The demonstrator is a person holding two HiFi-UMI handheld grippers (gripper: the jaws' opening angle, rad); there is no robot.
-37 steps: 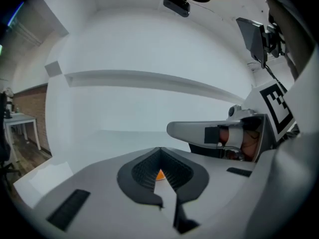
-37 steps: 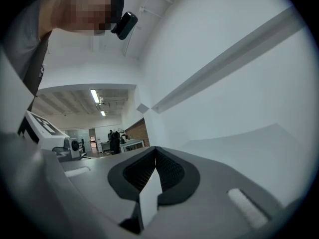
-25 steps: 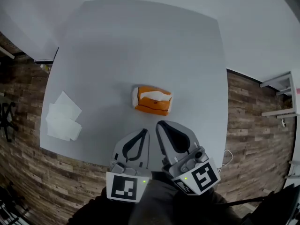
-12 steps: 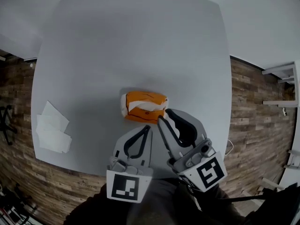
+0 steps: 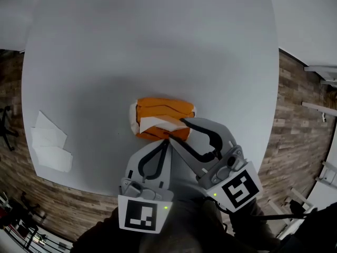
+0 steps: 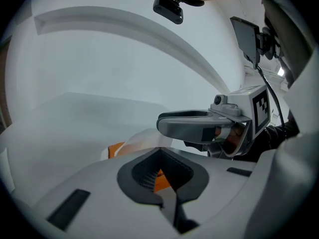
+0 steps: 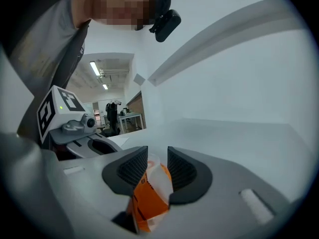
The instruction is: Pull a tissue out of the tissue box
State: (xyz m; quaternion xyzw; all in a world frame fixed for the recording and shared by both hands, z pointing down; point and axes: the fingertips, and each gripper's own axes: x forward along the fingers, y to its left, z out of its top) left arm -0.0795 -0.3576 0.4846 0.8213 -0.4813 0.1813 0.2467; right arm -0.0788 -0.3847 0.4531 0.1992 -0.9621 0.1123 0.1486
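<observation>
An orange tissue pack (image 5: 162, 109) lies near the middle of the grey table (image 5: 158, 41), with a white tissue (image 5: 155, 122) showing at its top slot. My right gripper (image 5: 177, 130) reaches over the pack's near right side. Its jaws are opening, and in the right gripper view the pack (image 7: 152, 198) and its white tissue (image 7: 160, 176) show in the gap of the right gripper (image 7: 158, 159), with no pad pressing. My left gripper (image 5: 166, 141) is shut with its tips at the pack's near edge. Orange of the pack (image 6: 160, 179) shows behind the left gripper (image 6: 160, 151).
Several loose white tissues (image 5: 49, 144) lie at the table's left front edge. Wood flooring (image 5: 295, 120) surrounds the table. In the left gripper view the right gripper (image 6: 199, 126) crosses just above the pack.
Both grippers moved forward and down from the table's near edge to the pack. The right gripper's jaws went from shut to parted.
</observation>
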